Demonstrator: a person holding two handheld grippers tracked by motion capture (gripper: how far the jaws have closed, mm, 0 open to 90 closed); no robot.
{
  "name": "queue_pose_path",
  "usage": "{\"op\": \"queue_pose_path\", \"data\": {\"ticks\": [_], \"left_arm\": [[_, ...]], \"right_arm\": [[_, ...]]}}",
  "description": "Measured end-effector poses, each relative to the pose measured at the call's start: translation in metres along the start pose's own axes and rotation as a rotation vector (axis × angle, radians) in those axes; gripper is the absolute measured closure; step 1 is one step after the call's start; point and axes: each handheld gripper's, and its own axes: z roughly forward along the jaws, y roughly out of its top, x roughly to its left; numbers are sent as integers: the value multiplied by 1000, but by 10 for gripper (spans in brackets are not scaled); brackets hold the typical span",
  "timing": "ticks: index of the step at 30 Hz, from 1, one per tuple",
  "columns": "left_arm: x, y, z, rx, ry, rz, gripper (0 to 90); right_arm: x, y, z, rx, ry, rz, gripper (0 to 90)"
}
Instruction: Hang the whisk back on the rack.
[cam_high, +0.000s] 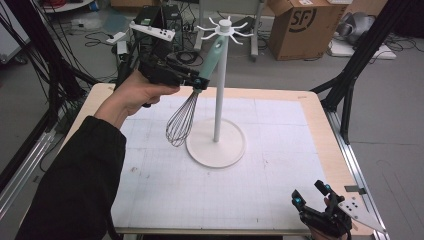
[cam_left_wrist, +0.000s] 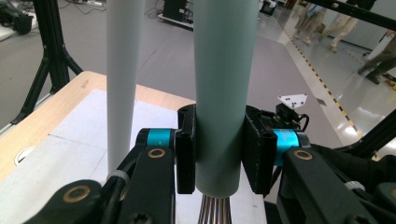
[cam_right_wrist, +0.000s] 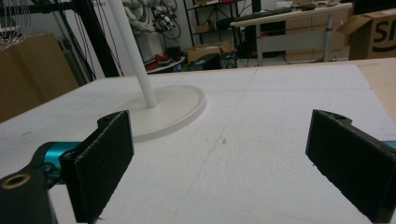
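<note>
Nearest, the right gripper (cam_high: 312, 194) is waiting wide open and empty at the table (cam_high: 320, 130) edge. Beyond, the left gripper (cam_high: 199, 81) is clamping the whisk (cam_high: 183, 118) by its handle beside the stand (cam_high: 218, 95), its top at 1 hook; hanging or unhooking looks unfinished.

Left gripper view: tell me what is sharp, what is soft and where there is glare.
Left gripper view: the green whisk handle between the left tongs is fairly sharp; the white stand pole looks soft-edged; people on the far floor are blurred, and light glares off that glossy floor at right.
</note>
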Motion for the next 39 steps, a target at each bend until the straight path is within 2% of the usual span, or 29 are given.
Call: {"op": "queue_pose_path", "data": {"ticks": [5,8,13,15,17,22,24,26,31,39], "left_arm": [[-1,0,4,5,3,10,694],[-2,-1,4,10,14,32,694],[0,-6,3,-9,23,22,673],[1,-7,3,-4,56,27,605],[1,-7,1,-14,64,36,534],[-2,-7,-5,-42,56,52,473],[-3,-7,-7,-49,57,57,414],[-5,-8,-9,-63,54,61,411],[-10,-20,-13,-99,26,88,354],[-23,-53,-23,-130,26,108,318]], "right_arm": [[1,0,0,1,1,1,66],[1,0,0,0,1,0,66],[1,0,0,2,2,0,66],[1,0,0,3,1,-1,66],[1,0,0,3,2,-4,66],[1,0,0,5,-2,-5,66],[1,0,1,4,1,-9,66],[1,0,1,6,2,-10,66],[2,0,1,10,1,-6,66],[3,-1,7,16,8,-9,66]]}}
